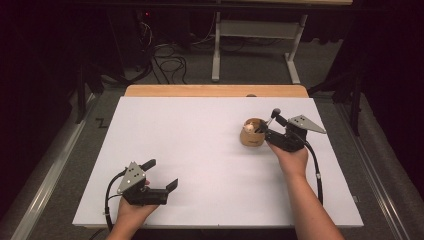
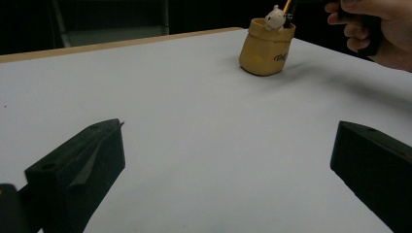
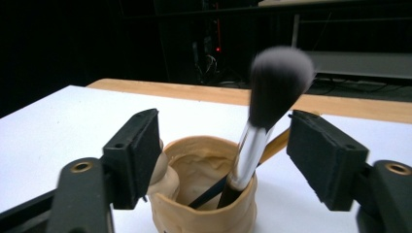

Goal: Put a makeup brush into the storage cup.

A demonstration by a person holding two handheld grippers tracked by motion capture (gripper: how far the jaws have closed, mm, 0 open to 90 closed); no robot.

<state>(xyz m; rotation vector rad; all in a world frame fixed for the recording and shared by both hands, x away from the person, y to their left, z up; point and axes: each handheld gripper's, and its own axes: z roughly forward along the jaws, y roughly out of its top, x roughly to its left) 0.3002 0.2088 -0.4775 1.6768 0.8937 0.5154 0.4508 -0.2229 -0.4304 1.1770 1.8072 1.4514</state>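
my right gripper (image 3: 223, 155): jaws spread, brush (image 3: 262, 121) loose between, standing in pot (image 3: 204, 204) | my left gripper (image 2: 218, 174): spread, seemingly idle

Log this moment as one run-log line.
right hand-held gripper: open, jaws either side of makeup brush | brush: standing in tan cup | left hand-held gripper: open, holding nothing, over white table

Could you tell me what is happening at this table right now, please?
A person holds a gripper in each hand at a white-covered table. The right gripper is at a small tan holder with a little bear figure on its rim; its jaws stand open on either side of a makeup brush that stands tilted in the holder, bristles up, and the pads are not pressing on it. A pencil-like stick also leans inside. The left gripper rests open on the near left of the table, holding nothing.
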